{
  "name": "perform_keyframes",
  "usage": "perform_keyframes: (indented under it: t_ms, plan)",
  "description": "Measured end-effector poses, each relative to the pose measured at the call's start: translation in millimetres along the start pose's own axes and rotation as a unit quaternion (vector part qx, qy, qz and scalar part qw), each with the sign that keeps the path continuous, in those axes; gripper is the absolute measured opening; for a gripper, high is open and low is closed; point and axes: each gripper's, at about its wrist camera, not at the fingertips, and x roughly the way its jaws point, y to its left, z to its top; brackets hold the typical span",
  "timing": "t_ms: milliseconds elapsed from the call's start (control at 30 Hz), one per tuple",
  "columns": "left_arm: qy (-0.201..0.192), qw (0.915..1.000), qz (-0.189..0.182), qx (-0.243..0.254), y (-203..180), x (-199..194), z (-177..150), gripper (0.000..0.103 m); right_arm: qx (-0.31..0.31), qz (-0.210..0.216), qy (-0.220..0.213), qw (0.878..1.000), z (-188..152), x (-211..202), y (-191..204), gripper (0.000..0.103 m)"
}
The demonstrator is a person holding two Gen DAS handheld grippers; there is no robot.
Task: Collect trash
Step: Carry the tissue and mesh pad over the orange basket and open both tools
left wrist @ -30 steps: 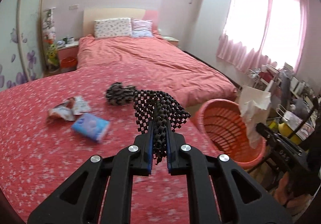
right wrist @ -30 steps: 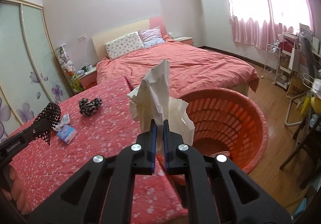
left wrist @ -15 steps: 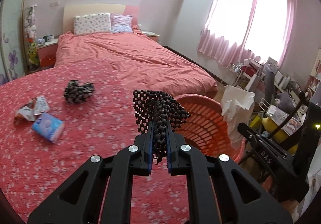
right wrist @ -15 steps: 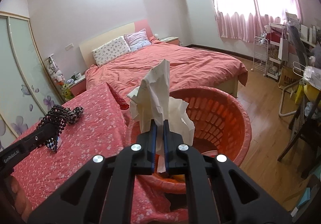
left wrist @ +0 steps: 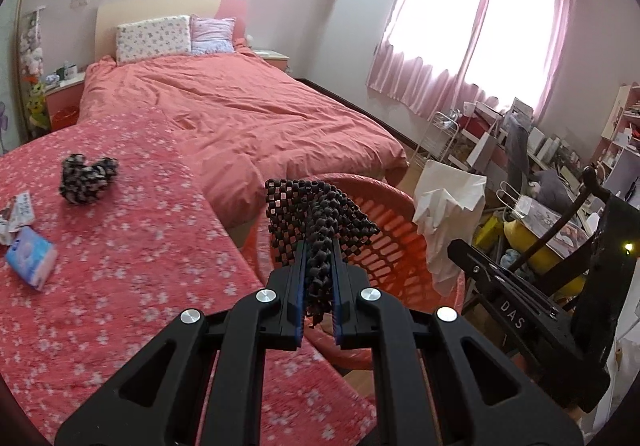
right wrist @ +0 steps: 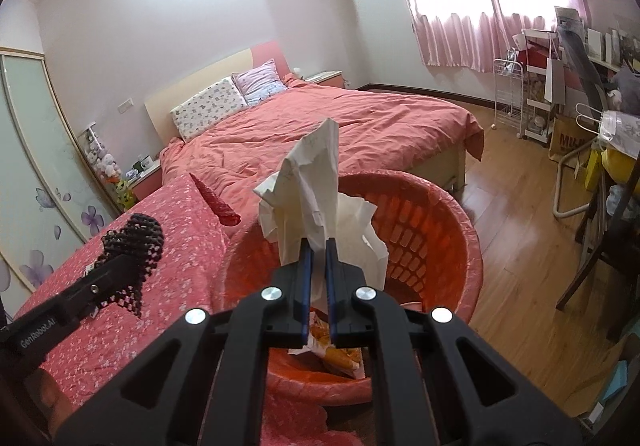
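1. Currently my left gripper [left wrist: 318, 266] is clamped on a black mesh scrap [left wrist: 316, 214], held over the near rim of the orange basket [left wrist: 384, 206].
2. My right gripper [right wrist: 318, 266] pinches a white tissue [right wrist: 316, 182] above the basket's mouth; a snack wrapper [right wrist: 340, 356] lies in the bottom.
3. On the floral cover [left wrist: 120, 266]: blue pack [left wrist: 31, 264], torn wrapper [left wrist: 16, 211], black-white wad [left wrist: 88, 178].

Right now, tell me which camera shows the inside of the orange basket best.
The right wrist view: it looks down into the orange basket and shows a wrapper at the bottom. The left wrist view shows only part of the rim and slatted wall, behind the black mesh.
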Motion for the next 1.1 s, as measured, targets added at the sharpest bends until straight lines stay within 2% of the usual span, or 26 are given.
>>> perform_keyframes:
  t_ms: [333,633,700,767,833,867,967,1100]
  plan:
    - [0.029,0.9995,-0.013,0.004,-13,28,-2,0.01,0.014,0.0,0.008,1.0,1,16,-14,0.008]
    - [0.074,0.9972,-0.014,0.003,-14,54,-9,0.011,0.036,0.007,0.021,0.999,5,34,-30,0.011]
    - [0.085,0.9963,-0.014,-0.001,-11,59,-11,0.019,0.04,0.006,0.022,0.999,5,37,-31,0.014]
    - [0.092,0.9957,-0.009,-0.005,-8,62,-13,0.033,0.042,0.005,0.023,0.999,5,38,-31,0.016]
    - [0.094,0.9955,-0.007,-0.007,-6,62,-14,0.037,0.044,0.002,0.022,0.999,5,39,-33,0.027]
    - [0.096,0.9954,-0.005,-0.007,-5,61,-14,0.04,0.045,0.001,0.021,0.999,4,38,-34,0.028]
    - [0.096,0.9954,0.003,-0.008,-1,59,-14,0.043,0.048,-0.005,0.02,0.999,3,37,-37,0.03]
    - [0.092,0.9955,0.017,-0.012,9,53,-14,0.043,0.045,-0.016,0.018,0.999,2,33,-38,0.04]
